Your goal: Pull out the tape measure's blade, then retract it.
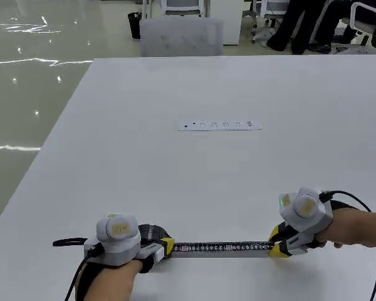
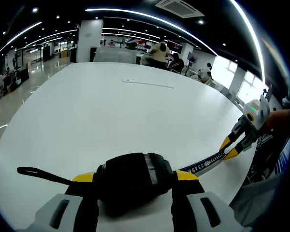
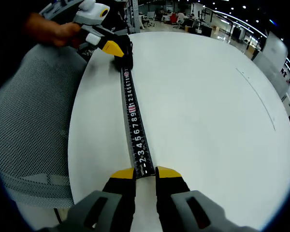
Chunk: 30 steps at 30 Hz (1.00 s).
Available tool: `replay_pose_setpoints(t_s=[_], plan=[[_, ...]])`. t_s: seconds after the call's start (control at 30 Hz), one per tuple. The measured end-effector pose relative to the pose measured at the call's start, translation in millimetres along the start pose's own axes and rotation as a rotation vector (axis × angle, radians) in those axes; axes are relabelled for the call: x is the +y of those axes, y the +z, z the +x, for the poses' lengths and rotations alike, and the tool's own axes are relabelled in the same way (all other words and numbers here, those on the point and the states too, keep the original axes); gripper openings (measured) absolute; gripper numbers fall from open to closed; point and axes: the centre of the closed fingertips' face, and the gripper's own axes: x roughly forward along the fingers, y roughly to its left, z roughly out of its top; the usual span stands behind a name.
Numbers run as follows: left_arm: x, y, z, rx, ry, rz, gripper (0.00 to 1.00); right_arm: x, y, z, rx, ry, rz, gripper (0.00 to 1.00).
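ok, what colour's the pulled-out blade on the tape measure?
Black tape measure blade with white numerals, some red; clearest in the right gripper view.

A wide white table (image 1: 175, 182) is carrying a flat white strip with dark markings (image 1: 219, 125) near its middle. Along the near edge a tape measure's blade (image 1: 219, 248) is lying extended, with its black case (image 1: 151, 237) and strap (image 1: 69, 242) resting at one end.

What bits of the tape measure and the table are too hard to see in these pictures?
- End hook of the blade: right gripper view, tucked between the right gripper jaws.
- Sides of the tape measure case: left gripper view, covered by the left gripper jaws.
- Markings on the white strip: head view, too small to read.
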Motion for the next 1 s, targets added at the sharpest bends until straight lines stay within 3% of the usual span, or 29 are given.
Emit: replay_pose_setpoints(t_s=[1.0], plan=[[-0.5, -1.1, -0.7, 0.012, -0.015, 0.001, 0.57, 3.4, 13.2, 9.5, -0.015, -0.012, 0.004, 0.14]])
